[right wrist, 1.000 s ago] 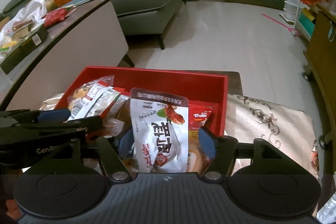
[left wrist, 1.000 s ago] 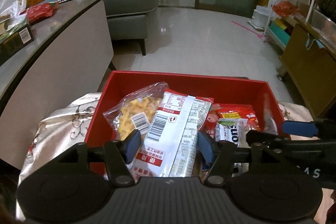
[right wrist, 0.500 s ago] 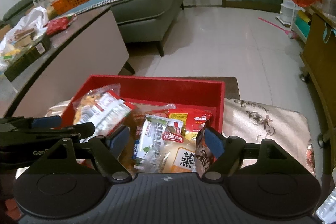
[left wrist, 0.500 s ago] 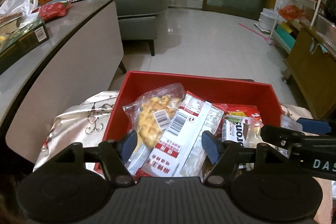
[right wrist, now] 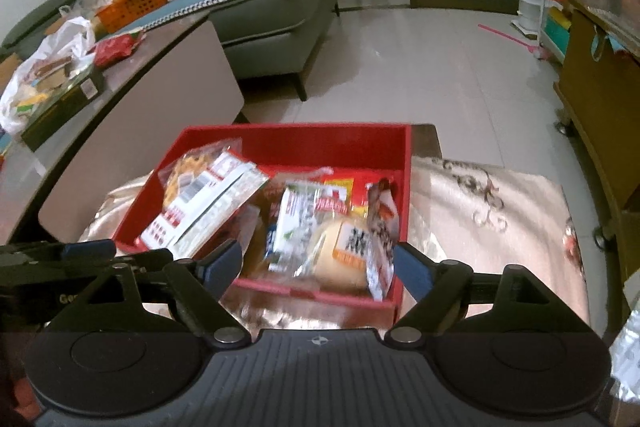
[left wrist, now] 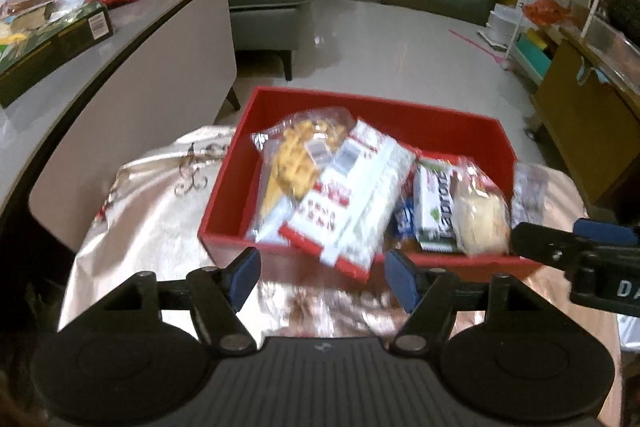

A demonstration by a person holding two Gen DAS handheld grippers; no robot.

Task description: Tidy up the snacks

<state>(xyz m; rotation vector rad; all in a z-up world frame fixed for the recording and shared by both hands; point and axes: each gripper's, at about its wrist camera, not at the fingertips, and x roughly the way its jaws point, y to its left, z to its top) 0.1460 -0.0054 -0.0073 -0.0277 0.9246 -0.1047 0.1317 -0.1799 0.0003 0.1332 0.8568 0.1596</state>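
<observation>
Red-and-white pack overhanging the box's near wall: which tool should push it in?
Left, probably. The red-and-white pack lies straight ahead of the open left tool, just past its tips. For the right tool it sits off to the left, across the red box.

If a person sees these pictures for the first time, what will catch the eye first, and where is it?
The bright red box in the middle, on a shiny patterned cloth, draws the eye first. It is full of snack packets; a big white and red packet leans over its near wall. Both open grippers, left and right, sit just before the box, holding nothing.
</observation>
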